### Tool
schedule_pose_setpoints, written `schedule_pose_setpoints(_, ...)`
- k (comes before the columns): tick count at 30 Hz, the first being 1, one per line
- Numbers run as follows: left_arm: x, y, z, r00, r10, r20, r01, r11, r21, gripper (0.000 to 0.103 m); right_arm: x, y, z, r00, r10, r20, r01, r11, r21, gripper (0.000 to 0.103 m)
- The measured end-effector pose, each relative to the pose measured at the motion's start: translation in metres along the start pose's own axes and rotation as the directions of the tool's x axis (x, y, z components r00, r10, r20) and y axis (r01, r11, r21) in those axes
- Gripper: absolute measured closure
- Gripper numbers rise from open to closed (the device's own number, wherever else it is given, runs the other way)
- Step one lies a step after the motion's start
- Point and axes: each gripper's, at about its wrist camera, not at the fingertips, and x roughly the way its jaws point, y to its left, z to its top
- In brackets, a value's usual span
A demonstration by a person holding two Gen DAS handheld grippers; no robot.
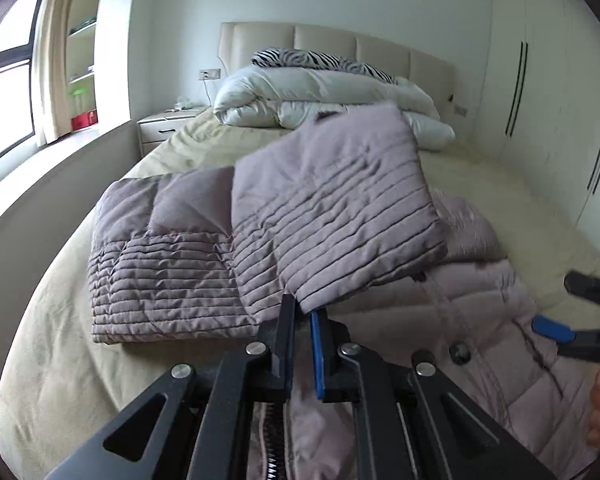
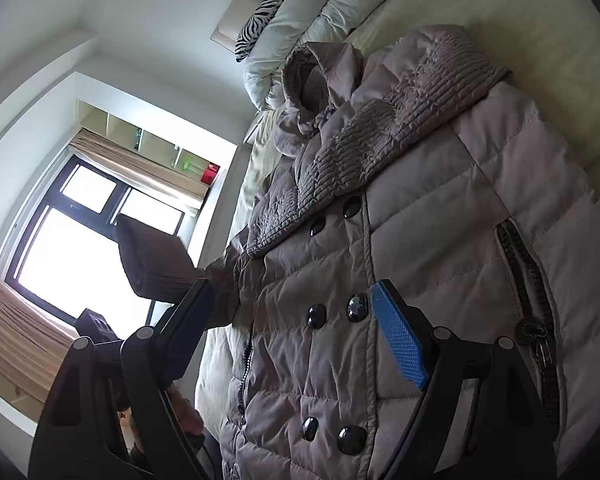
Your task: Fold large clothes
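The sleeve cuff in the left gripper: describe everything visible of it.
The sleeve cuff is a mauve-grey padded panel, quilted in close parallel ribs and puffy like the rest of the down coat. The left gripper is shut on its lower edge and holds it lifted off the bed, above the coat's buttoned front. Nothing else touches it.

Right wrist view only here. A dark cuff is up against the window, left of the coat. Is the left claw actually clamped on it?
Observer: Yes. The left wrist view shows the left claw shut on the sleeve cuff, at its bottom edge.
Operator: What's under the cuff?
Observer: A quilted section of the same fabric lies flat on the bed.
Operator: Anything beside the bed?
Observer: A nightstand stands at its far corner.
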Motion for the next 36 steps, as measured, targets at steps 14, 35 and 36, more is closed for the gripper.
schedule_pose_setpoints(14, 0.001, -0.015, -0.032, 0.999, -0.019, -0.033, 0.02, 1.0, 0.012, 0.094, 0.119, -0.003, 0.001, 0.955, 0.172, -0.243, -0.12, 0.97, 0.213, 0.01)
schedule_pose_setpoints(35, -0.023, 0.072, -0.024, 0.995, -0.057, 0.079, 0.076, 0.965, -0.25, 0.03, 0.136, 0.145, 0.107, 0.959, 0.14, -0.244, -0.167, 0.982, -0.09, 0.084)
schedule_pose_setpoints(36, -0.018, 0.076, -0.021, 0.996, -0.059, 0.072, 0.076, 0.962, -0.262, 0.03, 0.127, 0.162, 0.116, 0.961, 0.157, -0.228, -0.187, 0.976, -0.116, 0.084)
